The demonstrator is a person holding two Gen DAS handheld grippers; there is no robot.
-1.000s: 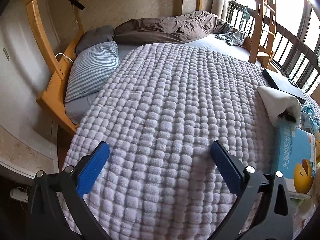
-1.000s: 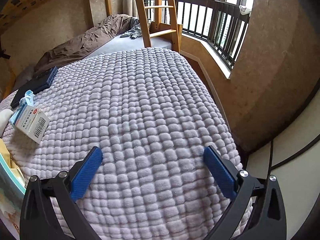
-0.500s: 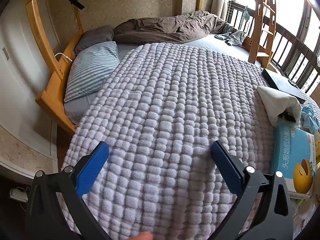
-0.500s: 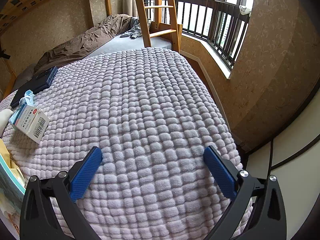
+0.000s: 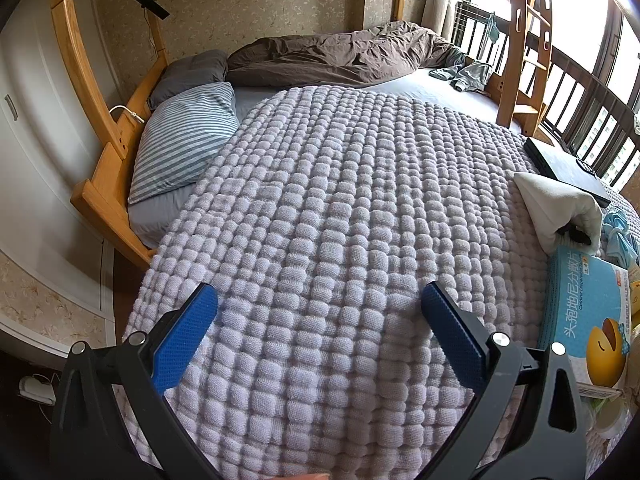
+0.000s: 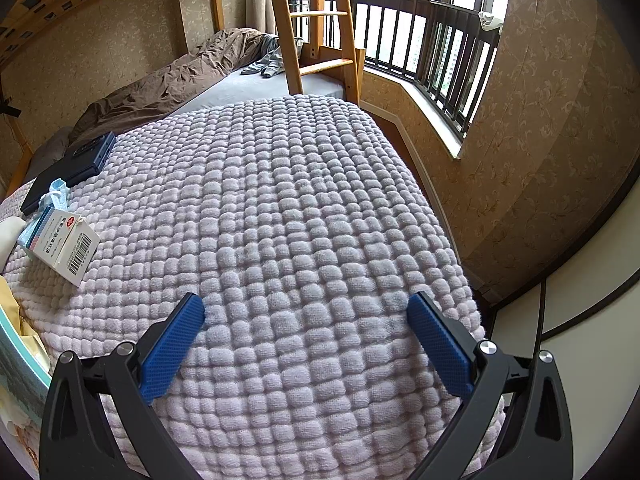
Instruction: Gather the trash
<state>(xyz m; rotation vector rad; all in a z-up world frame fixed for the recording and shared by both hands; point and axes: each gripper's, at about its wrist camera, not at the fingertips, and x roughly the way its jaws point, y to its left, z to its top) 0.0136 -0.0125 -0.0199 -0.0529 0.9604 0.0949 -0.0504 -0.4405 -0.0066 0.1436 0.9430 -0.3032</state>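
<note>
Hovering empty with fingers wide apart over the lavender blanket (image 5: 320, 208), the left gripper (image 5: 320, 304) and right gripper (image 6: 306, 306) were best steered toward the blue medicine box (image 5: 584, 320) and white barcoded carton (image 6: 66, 246) respectively.

Blanket (image 5: 340, 220): pale lilac, raised square-bobble weave. Pillow (image 5: 188, 136): grey and white stripes; second pillow (image 5: 192, 74): plain dark grey. Duvet (image 5: 340, 54): brown. Bed frame (image 5: 104, 168) and ladder (image 6: 304, 32): honey-coloured wood. Left tool (image 5: 320, 306) and right tool (image 6: 306, 316): black bodies, blue textured pads. Large box (image 5: 580, 312): light blue with a yellow figure. Small box (image 6: 64, 246): white with a barcode. Wallpaper (image 6: 520, 140): tan floral pattern.
</note>
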